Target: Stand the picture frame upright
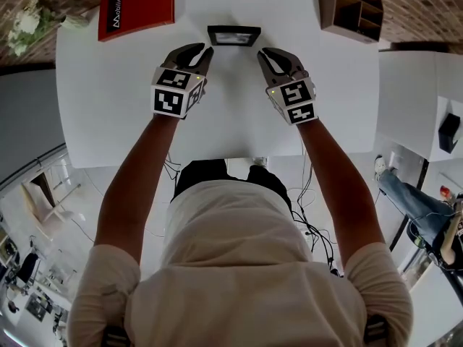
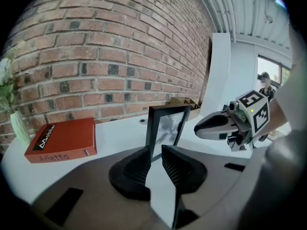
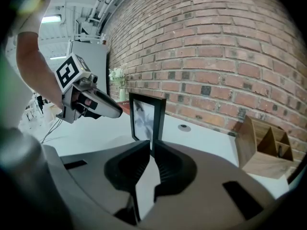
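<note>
Your pale shirt (image 1: 239, 259) is filling the bottom of the head view, and beyond it you are holding both tongs over the white desk (image 1: 108, 100). Near the desk's far edge the picture frame (image 1: 234, 35) is standing upright, glass facing you, between the two tong tips. You are keeping the left tongs (image 1: 202, 53) released. In the left gripper view the jaws are standing apart, with the frame's lower left corner just at their tips and a gap showing beside it. You are clenching the right tongs (image 1: 265, 55) on the frame's right edge. In the right gripper view that edge is running down between the ribbed pads, which are pressing on it from both sides. Far left, a red book (image 1: 136, 7) is lying well apart from the frame. Far right, a wooden organizer (image 1: 351, 9) is sitting by the brick wall (image 2: 120, 56).
</note>
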The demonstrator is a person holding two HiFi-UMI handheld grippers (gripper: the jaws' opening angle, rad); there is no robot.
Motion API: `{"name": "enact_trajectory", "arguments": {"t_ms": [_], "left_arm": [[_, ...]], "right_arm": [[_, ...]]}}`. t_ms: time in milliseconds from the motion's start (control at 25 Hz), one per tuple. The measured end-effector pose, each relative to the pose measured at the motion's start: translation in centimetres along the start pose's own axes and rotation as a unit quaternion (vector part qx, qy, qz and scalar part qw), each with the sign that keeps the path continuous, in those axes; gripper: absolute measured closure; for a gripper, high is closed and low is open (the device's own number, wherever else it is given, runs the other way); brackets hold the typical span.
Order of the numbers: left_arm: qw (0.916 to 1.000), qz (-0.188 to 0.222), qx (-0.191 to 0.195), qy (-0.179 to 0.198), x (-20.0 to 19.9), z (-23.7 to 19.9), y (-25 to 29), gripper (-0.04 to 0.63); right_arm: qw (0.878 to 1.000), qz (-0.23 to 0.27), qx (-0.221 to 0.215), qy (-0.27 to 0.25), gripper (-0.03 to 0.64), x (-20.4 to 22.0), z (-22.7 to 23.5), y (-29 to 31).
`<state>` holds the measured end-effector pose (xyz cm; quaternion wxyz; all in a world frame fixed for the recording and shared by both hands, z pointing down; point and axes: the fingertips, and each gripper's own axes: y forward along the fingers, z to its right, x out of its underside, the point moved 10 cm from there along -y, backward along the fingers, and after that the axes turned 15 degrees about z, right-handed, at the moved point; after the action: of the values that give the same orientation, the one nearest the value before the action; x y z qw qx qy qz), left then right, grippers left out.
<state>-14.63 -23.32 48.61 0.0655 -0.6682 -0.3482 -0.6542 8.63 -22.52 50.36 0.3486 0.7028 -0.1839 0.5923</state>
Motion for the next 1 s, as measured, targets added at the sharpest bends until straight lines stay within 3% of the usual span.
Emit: {"name": "enact_trajectory", "arguments": {"t_ms": [480,1000], "left_arm": [[0.9990,0.010,-0.032,-0.028,1.0,5.3,-6.1,0.511],[0.9951,0.041,-0.049,-0.075,1.0,16.1,-13.3,0.510]], "right_arm": [[0.999,0.013,-0.035,0.032,0.580,-0.3,-2.7,-6.3],[0.992,0.042,-0.090,0.078,0.557,-0.5,-6.3,-16.7]]}}
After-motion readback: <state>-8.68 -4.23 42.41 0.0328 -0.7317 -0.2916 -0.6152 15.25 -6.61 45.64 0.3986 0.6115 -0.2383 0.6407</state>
